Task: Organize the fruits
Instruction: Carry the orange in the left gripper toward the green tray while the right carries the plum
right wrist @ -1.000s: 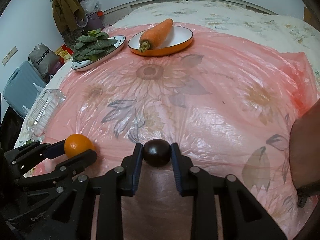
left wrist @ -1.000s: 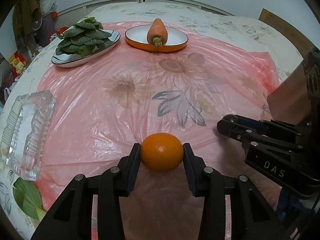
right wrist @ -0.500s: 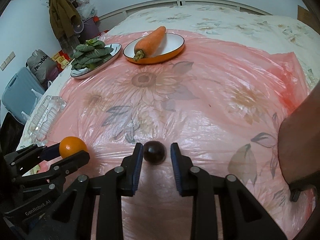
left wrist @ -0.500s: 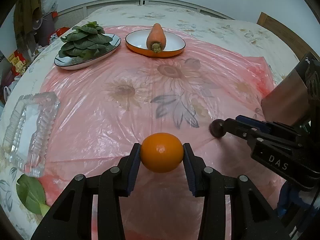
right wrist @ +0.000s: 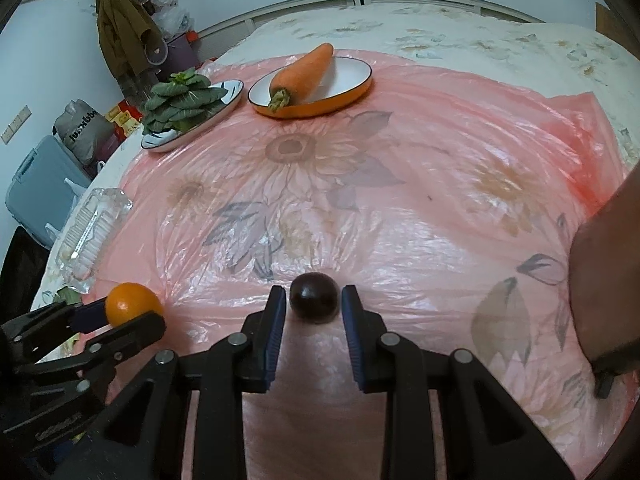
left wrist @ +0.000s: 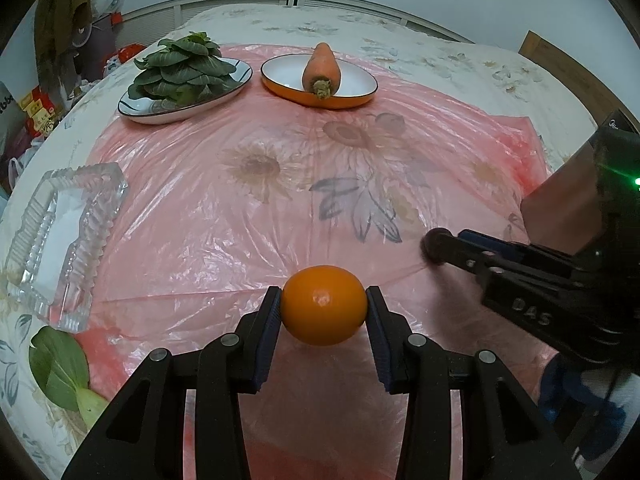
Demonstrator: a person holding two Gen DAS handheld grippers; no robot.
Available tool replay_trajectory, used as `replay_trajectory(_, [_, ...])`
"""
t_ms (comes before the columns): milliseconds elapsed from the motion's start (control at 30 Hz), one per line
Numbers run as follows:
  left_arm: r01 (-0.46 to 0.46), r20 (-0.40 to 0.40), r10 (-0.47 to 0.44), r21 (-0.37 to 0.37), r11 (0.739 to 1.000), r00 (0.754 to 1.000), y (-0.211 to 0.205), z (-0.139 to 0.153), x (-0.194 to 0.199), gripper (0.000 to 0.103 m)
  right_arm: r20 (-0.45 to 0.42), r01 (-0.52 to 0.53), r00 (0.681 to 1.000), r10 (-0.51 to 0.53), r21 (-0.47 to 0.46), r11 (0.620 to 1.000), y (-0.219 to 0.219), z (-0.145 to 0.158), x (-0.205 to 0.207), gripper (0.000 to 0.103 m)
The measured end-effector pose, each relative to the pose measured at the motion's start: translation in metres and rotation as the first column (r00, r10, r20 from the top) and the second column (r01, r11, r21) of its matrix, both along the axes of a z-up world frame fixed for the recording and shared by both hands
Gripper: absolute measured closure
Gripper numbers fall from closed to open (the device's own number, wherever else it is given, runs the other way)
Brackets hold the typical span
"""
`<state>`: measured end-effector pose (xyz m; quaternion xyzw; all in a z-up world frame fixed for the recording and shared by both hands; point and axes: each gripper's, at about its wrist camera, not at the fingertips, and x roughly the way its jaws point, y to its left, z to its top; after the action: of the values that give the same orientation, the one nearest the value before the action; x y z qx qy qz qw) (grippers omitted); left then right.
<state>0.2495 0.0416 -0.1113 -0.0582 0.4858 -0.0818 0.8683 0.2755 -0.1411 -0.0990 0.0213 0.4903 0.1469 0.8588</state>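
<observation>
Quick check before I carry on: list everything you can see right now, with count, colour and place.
round orange fruit: 1, orange, near edge, clamped in left tool.
small dark round fruit: 1, dark purple, on sheet between right pads.
carrot: 1, orange, in orange-rimmed white dish, far centre.
leafy greens: 1 pile, green, on white plate, far left.
clear glass tray: 1, near left.
loose green leaf: 1, beside tray.
pink plastic sheet: 1, over floral cloth.
left hand-held gripper: black, gripping.
right hand-held gripper: black, jaws just opened, apart from fruit.
</observation>
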Motion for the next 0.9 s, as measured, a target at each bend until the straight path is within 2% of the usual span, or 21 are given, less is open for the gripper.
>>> replay_trajectory(33, [-0.002, 0.0, 0.002, -0.002, 1.0, 1.0, 0.001, 0.0, 0.0, 0.067, 0.0, -0.002, 1.0, 0.002, -0.012, 1.0, 0.003, -0.002, 0.001, 0.05])
replay_trajectory(67, [-0.003, 0.0, 0.003, -0.003, 1.0, 1.0, 0.002, 0.0, 0.0, 0.067, -0.004, -0.008, 1.0, 0.008, -0.025, 1.0, 0.006, -0.004, 0.003, 0.047])
replay_trajectory(233, [-0.011, -0.01, 0.011, -0.02, 1.0, 1.0, 0.01, -0.001, 0.002, 0.067, -0.019, -0.033, 0.999, 0.032, -0.062, 0.997, 0.017, -0.011, 0.009, 0.047])
replay_trajectory(267, [-0.014, -0.012, 0.014, -0.026, 1.0, 1.0, 0.011, -0.002, 0.002, 0.067, -0.023, -0.035, 0.999, 0.034, -0.068, 0.997, 0.017, -0.012, 0.01, 0.048])
replay_trajectory(333, [-0.022, -0.017, 0.021, -0.043, 0.999, 1.0, 0.015, -0.002, 0.002, 0.067, -0.027, -0.034, 0.999, 0.033, -0.071, 0.997, 0.016, -0.013, 0.011, 0.07])
replay_trajectory(367, [-0.026, -0.018, 0.025, -0.047, 0.999, 1.0, 0.016, -0.002, 0.002, 0.067, -0.029, -0.033, 0.999, 0.031, -0.071, 0.997, 0.015, -0.013, 0.012, 0.071])
replay_trajectory(500, [-0.032, -0.022, 0.031, -0.054, 0.998, 0.999, 0.017, -0.002, 0.002, 0.067, -0.047, -0.01, 0.999, 0.01, 0.001, 1.0, 0.003, -0.013, 0.015, 0.071])
replay_trajectory(600, [-0.028, -0.022, 0.027, -0.054, 0.998, 0.999, 0.016, -0.002, 0.002, 0.067, -0.079, 0.048, 0.996, -0.039, 0.113, 0.992, -0.013, -0.013, 0.017, 0.071])
replay_trajectory(667, [-0.027, -0.022, 0.025, -0.054, 0.998, 0.999, 0.016, -0.001, 0.002, 0.067, -0.091, 0.077, 0.994, -0.064, 0.145, 0.986, -0.023, -0.015, 0.017, 0.071])
replay_trajectory(900, [-0.018, -0.019, 0.017, -0.046, 0.999, 1.0, 0.013, -0.001, -0.001, 0.067, -0.046, 0.073, 0.997, -0.067, 0.151, 0.986, -0.031, 0.001, 0.013, 0.071])
